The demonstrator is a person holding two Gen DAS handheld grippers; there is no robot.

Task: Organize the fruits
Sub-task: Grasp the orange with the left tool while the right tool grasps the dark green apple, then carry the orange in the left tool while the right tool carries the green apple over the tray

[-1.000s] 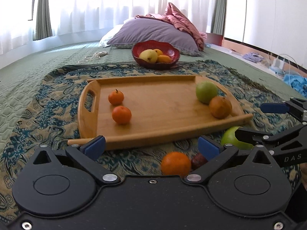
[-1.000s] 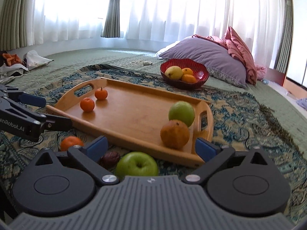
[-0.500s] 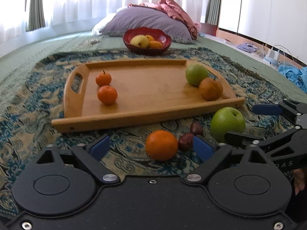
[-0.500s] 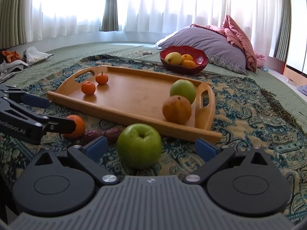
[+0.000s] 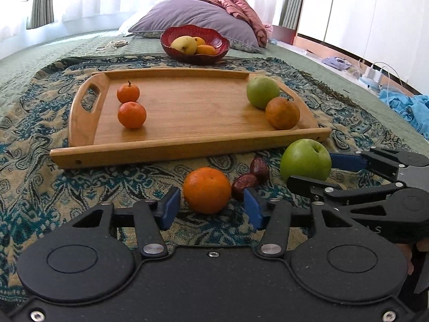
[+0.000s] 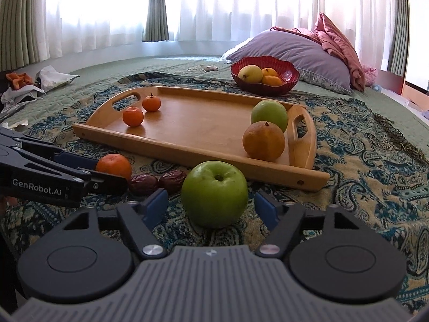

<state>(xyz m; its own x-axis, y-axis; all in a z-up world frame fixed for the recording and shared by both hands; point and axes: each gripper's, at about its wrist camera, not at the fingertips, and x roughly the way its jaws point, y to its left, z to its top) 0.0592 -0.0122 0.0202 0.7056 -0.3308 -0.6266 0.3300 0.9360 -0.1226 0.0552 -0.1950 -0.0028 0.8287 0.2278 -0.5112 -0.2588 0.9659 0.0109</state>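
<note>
Left wrist view: the left gripper [image 5: 211, 208] is seen low over a woven paisley blanket [image 5: 32, 187]. Its blue pads have just been closing and now flank a round, dimpled orange [image 5: 207, 190]; a slim gap is seen at each side, so no grip is made. Two wrinkled dark dates [image 5: 250, 178] lie just right of the orange. A smooth green apple [image 5: 305, 160] is framed by the right gripper [image 5: 308, 170]. Behind, a wooden tray [image 5: 187, 147] with cut-out handles carries two small mandarins [image 5: 131, 107] at its left end, and a green fruit [image 5: 262, 92] touching a dull orange one [image 5: 282, 112] at its right end. A scalloped red bowl [image 5: 195, 40] of fruit is seen beyond the tray's far edge.

Right wrist view: the right gripper [image 6: 211, 208] has been closing too; its pads stand clear of the glossy green apple [image 6: 214, 193] between them.
</note>
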